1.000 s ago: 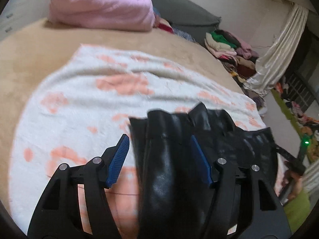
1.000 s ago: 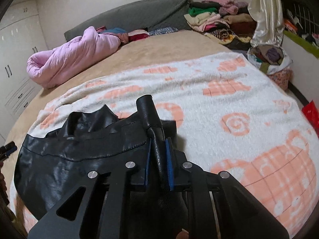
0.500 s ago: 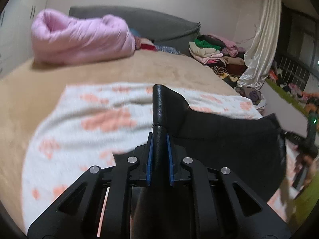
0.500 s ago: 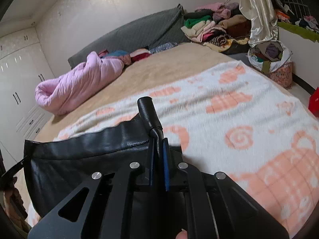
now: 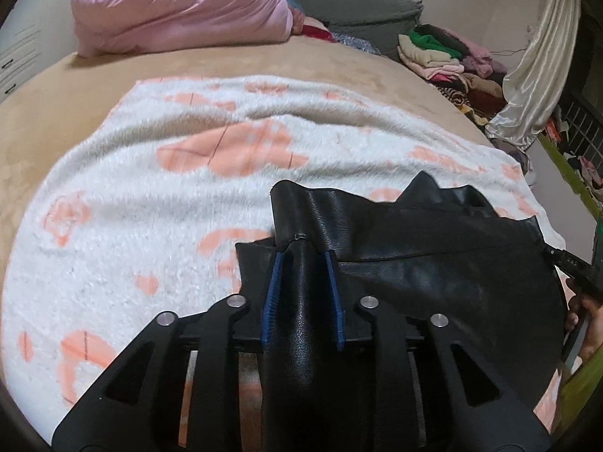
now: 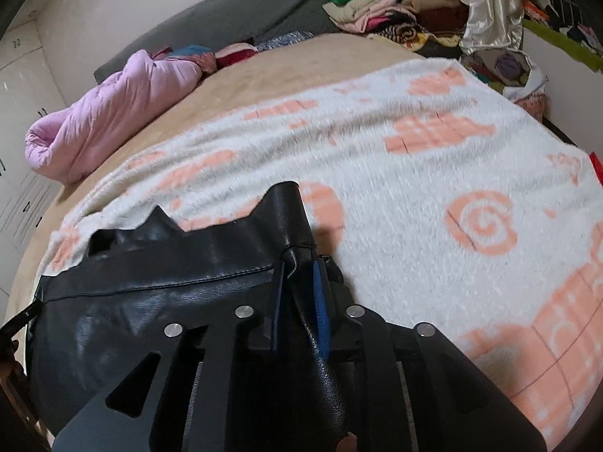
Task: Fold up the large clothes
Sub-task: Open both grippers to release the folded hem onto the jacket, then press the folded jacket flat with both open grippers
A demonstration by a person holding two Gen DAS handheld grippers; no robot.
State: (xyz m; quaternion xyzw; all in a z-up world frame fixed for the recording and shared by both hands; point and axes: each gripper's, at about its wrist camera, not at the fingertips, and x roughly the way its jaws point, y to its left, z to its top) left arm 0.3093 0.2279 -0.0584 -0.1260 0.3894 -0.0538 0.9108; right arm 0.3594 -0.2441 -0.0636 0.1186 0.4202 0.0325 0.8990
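A black leather garment (image 5: pixel 433 275) is stretched between my two grippers, low over a white blanket with orange patterns (image 5: pixel 169 207). My left gripper (image 5: pixel 301 254) holds a thick fold of the garment's edge; the leather fills the gap between the blue pads while the jaws are opening. In the right wrist view the garment (image 6: pixel 150 301) spreads to the left. My right gripper (image 6: pixel 299 260) has the other corner's fold between its pads, and its jaws are opening slightly too. The corner tips stick out past both grippers.
The blanket (image 6: pixel 414 196) covers a tan bed. A rolled pink quilt (image 5: pixel 177 7) lies at the head by a grey headboard (image 6: pixel 233 19). Piled clothes (image 6: pixel 395 11) and a pale curtain (image 5: pixel 535 75) stand at the far right. A hand (image 5: pixel 588 324) shows at the right edge.
The left gripper went from open around the garment to shut on its edge. Both grippers lifted the garment taut, then sank toward the blanket, and their pads now stand a little wider.
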